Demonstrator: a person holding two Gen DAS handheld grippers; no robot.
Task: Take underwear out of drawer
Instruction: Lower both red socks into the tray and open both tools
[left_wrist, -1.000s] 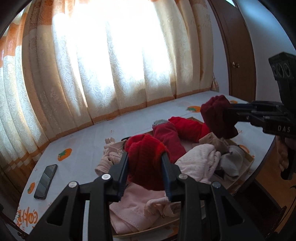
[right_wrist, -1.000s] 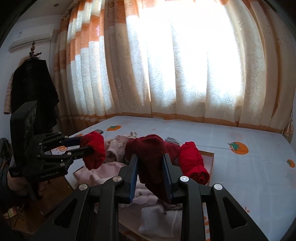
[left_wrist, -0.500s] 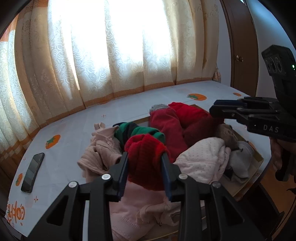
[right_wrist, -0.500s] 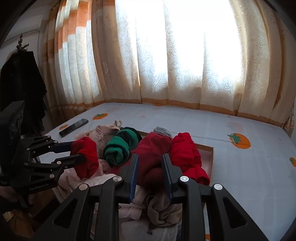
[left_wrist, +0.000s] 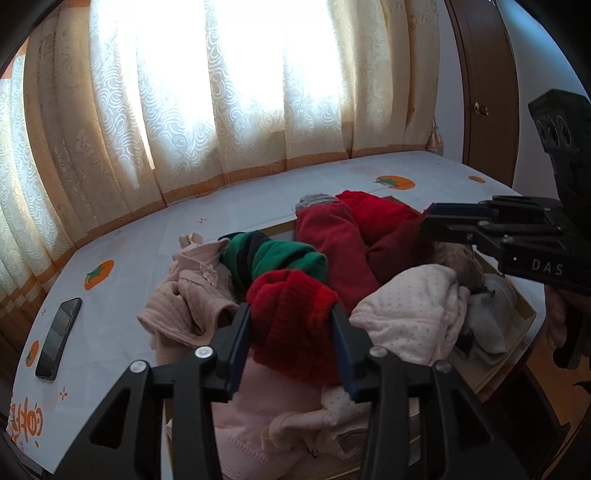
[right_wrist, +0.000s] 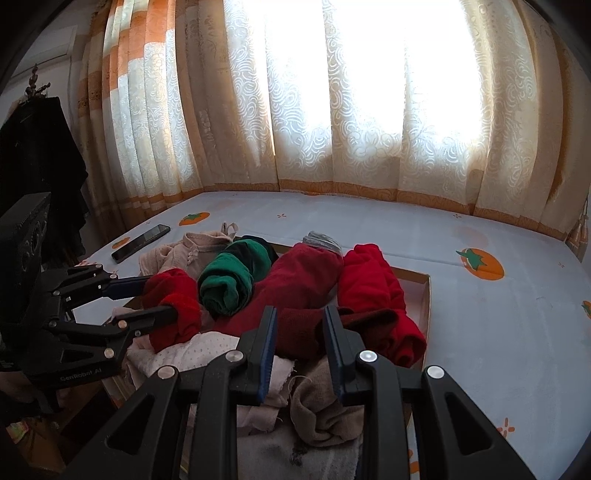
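Left gripper was clamped on a bright red knit roll, both pads pressed into its sides, held just above the near-left end of the drawer. Right gripper sat low over the pile with its jaws around a dark maroon garment; pads looked to be touching the cloth, but I couldn't tell whether it was actually gripped.

The drawer was a shallow light-wood tray resting on the bed, piled high with clothing. Nearest in it: pale pink dotted garment, a beige-brown piece and a white towel-like cloth under the right gripper. Mid pile: green and dark striped roll, just beside a large dull-red garment. A brighter red garment lay along the far-right side, next to the bare inner wall. A small grey piece poked out at the far end. A pink ribbed top spilled over the left edge onto the sheet.

Farther out: black phone flat on the bed, well apart from the drawer. Sheet was white with orange fruit prints. Cream and orange curtains behind, backlit. Dark coat hung at far left; brown wooden door at far right.
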